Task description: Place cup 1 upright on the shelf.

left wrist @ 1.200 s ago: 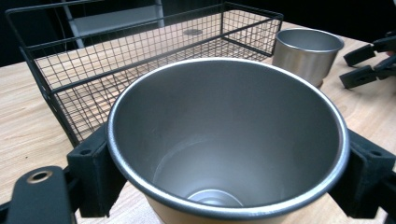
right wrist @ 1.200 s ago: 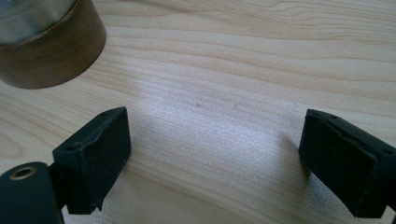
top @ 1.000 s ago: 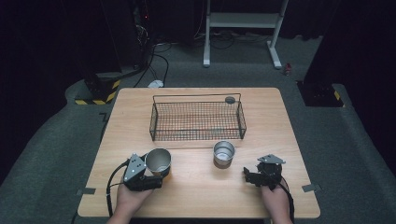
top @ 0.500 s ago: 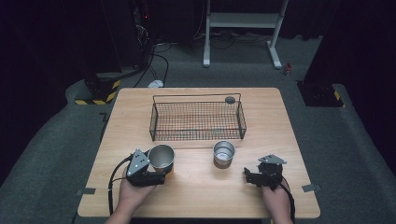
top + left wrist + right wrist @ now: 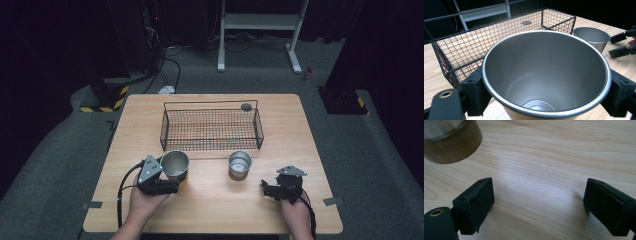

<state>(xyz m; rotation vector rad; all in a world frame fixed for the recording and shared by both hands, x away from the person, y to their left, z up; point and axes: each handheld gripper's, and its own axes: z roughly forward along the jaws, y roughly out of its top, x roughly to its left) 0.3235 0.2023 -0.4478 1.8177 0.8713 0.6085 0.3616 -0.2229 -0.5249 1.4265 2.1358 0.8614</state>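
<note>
A large steel cup (image 5: 175, 163) stands tilted toward me, and my left gripper (image 5: 174, 181) is shut on its lower wall; in the left gripper view the black jaws press both sides of the cup (image 5: 544, 75), whose inside is empty. A smaller steel cup (image 5: 240, 164) stands upright to its right on the wooden table (image 5: 300, 130), in front of a black wire basket (image 5: 210, 145). My right gripper (image 5: 265, 189) rests low near the front right, open, with bare wood between its jaws (image 5: 541, 205). The smaller cup's base (image 5: 451, 142) is to its upper left, apart from it.
The basket (image 5: 461, 50) lies just beyond the held cup, with a small round grey disc (image 5: 246, 106) at its far right corner. The smaller cup (image 5: 591, 37) and the right gripper (image 5: 624, 45) sit to the right. Dark floor, cables and a white stand lie beyond the table.
The left gripper has moved slightly toward the basket with the large cup in it. The right gripper and the smaller cup have stayed put.
</note>
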